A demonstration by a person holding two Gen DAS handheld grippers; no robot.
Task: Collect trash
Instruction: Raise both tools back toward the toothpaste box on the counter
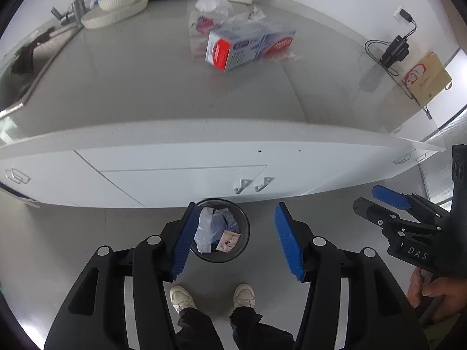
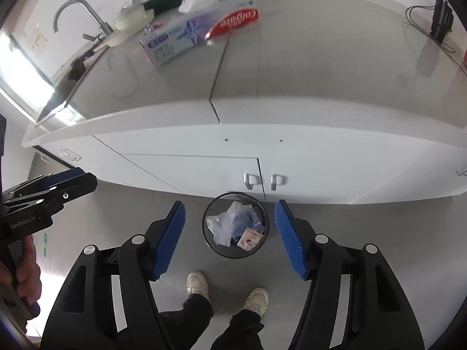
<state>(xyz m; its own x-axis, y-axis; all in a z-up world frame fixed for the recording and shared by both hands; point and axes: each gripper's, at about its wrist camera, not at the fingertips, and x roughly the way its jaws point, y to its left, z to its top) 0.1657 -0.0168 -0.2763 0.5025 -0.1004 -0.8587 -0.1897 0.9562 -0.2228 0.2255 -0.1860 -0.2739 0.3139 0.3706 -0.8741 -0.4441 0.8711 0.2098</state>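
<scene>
Both grippers hung above the floor with blue fingers spread apart and nothing between them. Below and between the left gripper (image 1: 236,240) fingers stood the black trash bin (image 1: 244,227), holding crumpled clear plastic (image 1: 204,230) and a small pink-printed wrapper (image 1: 229,241); the right gripper (image 2: 229,240) framed the same bin between its fingers. Far beyond the fingertips, on the grey table (image 1: 131,87), lay a toothpaste box (image 1: 248,48) with more clear plastic wrappers (image 1: 213,4) just behind it. Two pale shoes (image 2: 198,285) showed beneath the fingers, near the bin
</scene>
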